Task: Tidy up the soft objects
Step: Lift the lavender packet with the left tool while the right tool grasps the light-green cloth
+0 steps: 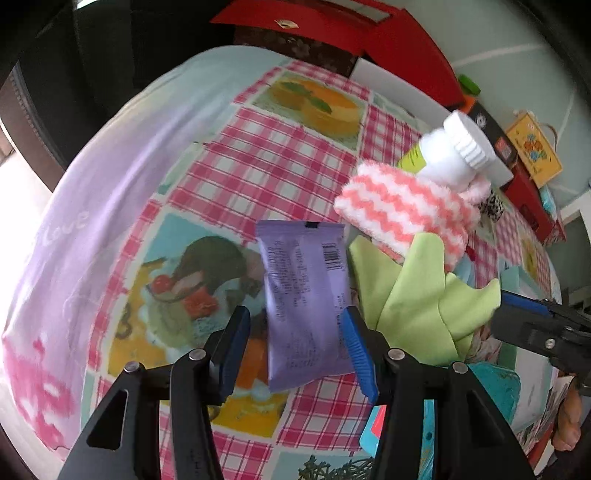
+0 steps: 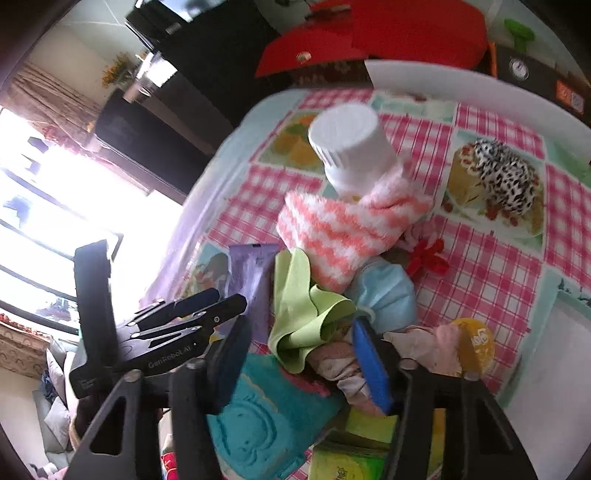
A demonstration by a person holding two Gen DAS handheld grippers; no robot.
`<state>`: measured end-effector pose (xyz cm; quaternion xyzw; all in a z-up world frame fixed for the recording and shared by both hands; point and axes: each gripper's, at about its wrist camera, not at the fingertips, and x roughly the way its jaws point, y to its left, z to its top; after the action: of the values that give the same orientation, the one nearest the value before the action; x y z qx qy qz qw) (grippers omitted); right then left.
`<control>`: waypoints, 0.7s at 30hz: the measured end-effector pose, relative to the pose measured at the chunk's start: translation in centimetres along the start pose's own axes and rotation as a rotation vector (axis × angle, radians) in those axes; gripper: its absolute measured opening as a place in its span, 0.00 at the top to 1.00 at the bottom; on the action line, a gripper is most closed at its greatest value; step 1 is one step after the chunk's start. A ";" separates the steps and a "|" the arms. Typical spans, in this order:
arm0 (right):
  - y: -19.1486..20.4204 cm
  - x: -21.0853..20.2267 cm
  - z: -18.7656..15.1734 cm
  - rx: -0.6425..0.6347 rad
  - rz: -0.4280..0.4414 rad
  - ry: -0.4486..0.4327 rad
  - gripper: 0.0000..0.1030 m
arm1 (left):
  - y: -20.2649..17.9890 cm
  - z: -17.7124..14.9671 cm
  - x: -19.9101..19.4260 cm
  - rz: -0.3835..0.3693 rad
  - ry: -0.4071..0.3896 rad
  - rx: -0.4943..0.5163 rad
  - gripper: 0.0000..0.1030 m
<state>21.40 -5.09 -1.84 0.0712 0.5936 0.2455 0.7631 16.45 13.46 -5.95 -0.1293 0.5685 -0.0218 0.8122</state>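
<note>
left gripper (image 1: 295,347): wide apart, astride flat purple packet (image 1: 304,306) with barcode | right gripper (image 2: 299,365): wide apart over crumpled lime cloth (image 2: 306,314) | worktop (image 1: 236,166): checked

A lived-in home, most likely a dining or living room; the table wears a pink-checked tablecloth (image 1: 306,155) printed with cakes and desserts, and a red box (image 1: 373,33) sits at twelve o'clock beyond it. At nine o'clock in the right wrist view a bright window (image 2: 62,206) glares beside a patterned curtain (image 2: 48,92); cushions (image 2: 55,413) lie at eight o'clock.
</note>
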 end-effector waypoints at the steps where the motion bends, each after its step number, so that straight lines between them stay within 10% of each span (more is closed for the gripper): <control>1: -0.1 0.4 0.1 0.004 0.005 0.006 0.48 | -0.3 0.1 0.2 -0.001 0.002 0.010 0.48; 11: -1.3 2.9 0.7 0.059 -0.008 0.020 0.81 | -2.4 2.0 1.9 0.055 0.023 0.068 0.44; 21: -1.8 2.8 0.4 0.064 -0.003 0.024 0.82 | -3.6 3.5 4.2 0.132 0.004 0.079 0.50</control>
<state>22.75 -5.27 -4.91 0.0915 0.6102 0.2261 0.7538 21.62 9.90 -7.82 -0.0593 0.5762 0.0091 0.8151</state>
